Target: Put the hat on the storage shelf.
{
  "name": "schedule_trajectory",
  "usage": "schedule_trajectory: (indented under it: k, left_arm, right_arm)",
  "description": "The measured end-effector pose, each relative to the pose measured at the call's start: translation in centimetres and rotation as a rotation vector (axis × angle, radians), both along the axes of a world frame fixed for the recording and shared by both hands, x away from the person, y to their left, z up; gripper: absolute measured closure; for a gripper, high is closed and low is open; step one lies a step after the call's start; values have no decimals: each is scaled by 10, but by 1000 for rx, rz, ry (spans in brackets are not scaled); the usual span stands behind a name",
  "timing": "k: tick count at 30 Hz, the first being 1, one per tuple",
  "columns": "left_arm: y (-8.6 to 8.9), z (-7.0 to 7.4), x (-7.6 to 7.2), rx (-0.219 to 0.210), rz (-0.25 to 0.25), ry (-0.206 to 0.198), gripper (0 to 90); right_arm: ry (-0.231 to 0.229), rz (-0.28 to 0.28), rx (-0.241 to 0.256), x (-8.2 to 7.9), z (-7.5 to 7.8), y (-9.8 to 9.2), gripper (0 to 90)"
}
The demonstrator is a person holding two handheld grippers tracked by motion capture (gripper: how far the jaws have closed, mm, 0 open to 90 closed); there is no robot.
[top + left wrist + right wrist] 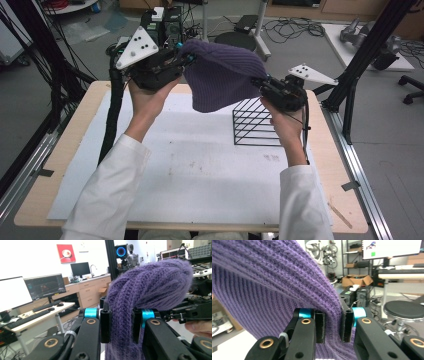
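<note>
High view shows a purple ribbed knitted wool hat (220, 75) held up in the air between both grippers, above the far part of the white sheet (190, 170) covering the light wooden table (45, 185). Left gripper (187, 59) has its jaws clamped on the hat's edge, as does the right gripper (256, 82) on the opposite side. Hat hangs just over a black wire rack (255, 125) standing on the sheet

A purple ribbed knit hat (222, 75) is seen; the wire rack (255, 122) is black, the table sheet (200, 170) white.
</note>
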State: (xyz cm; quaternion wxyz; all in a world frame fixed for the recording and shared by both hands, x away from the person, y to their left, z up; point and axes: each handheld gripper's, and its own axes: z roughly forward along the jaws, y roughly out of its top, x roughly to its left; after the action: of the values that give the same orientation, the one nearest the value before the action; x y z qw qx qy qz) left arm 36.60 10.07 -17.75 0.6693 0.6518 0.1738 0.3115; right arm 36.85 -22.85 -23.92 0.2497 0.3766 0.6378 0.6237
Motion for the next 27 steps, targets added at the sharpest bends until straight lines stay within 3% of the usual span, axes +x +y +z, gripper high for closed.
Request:
schedule_trajectory:
  k: [5, 6, 14, 19, 27]
  left_arm:
    - [-18, 1, 16, -45, -49, 37, 770]
    - [-24, -1, 24, -44, -62, 49, 770]
    - [-47, -6, 42, -43, -88, 75, 771]
    - [-70, -4, 46, -46, -114, 92, 770]
    - [-90, -3, 41, -39, -147, 92, 770]
  right_arm:
    - [6, -57, -10, -2, 7, -19, 796]
    - [13, -66, -7, -3, 7, -22, 796]
    - [20, -128, -27, -10, 8, -51, 796]
    - [44, -160, -14, -12, 7, -66, 795]
    - [49, -190, 11, -20, 8, -87, 788]
